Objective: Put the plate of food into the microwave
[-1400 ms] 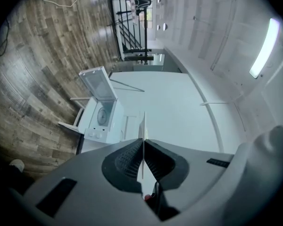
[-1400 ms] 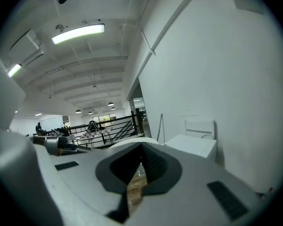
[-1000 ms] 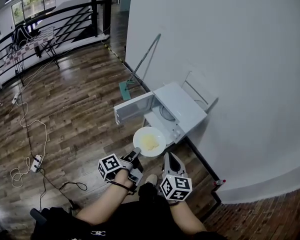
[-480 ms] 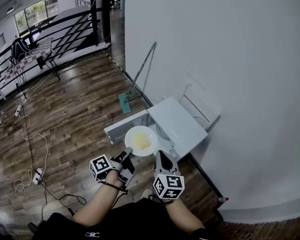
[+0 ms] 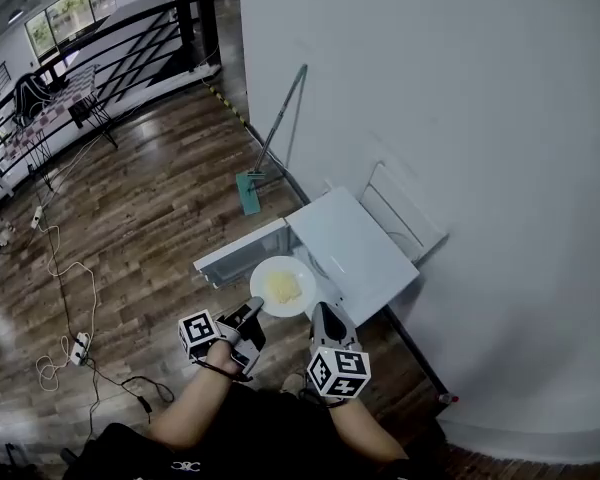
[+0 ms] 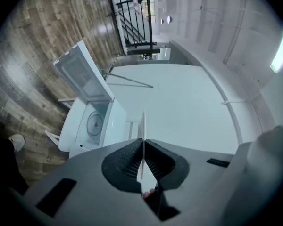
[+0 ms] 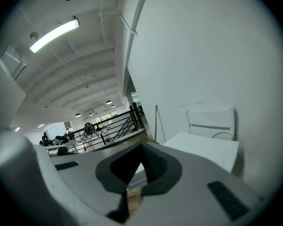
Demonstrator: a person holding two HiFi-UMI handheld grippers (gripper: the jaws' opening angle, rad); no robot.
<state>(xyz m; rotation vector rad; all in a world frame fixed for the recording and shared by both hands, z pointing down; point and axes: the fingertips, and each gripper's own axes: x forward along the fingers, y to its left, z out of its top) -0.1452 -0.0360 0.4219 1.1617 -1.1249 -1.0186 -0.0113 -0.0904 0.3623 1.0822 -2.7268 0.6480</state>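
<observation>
A white plate (image 5: pixel 283 286) with yellow food (image 5: pixel 280 287) hangs just in front of the white microwave (image 5: pixel 352 250), beside its open door (image 5: pixel 238 251). My left gripper (image 5: pixel 257 306) is shut on the plate's near rim. In the left gripper view the plate (image 6: pixel 142 128) shows edge-on between the pads, and the microwave (image 6: pixel 92 121) stands beyond with its turntable (image 6: pixel 94 124) visible. My right gripper (image 5: pixel 321 312) is close to the right of the plate, and its jaws (image 7: pixel 141 150) meet at the tips with nothing between them. The microwave's top (image 7: pixel 205 147) lies ahead of it.
The microwave sits on the wood floor against a white wall. A white metal frame (image 5: pixel 400 208) stands behind it and a long-handled mop (image 5: pixel 270 138) leans on the wall. Cables and a power strip (image 5: pixel 75 343) lie at the left. A black railing (image 5: pixel 110 43) runs along the far side.
The plate stays gripped by the left gripper. The view has shifted further over the microwave, so its top now hides the cavity. Both grippers have drifted slightly left with the plate.
</observation>
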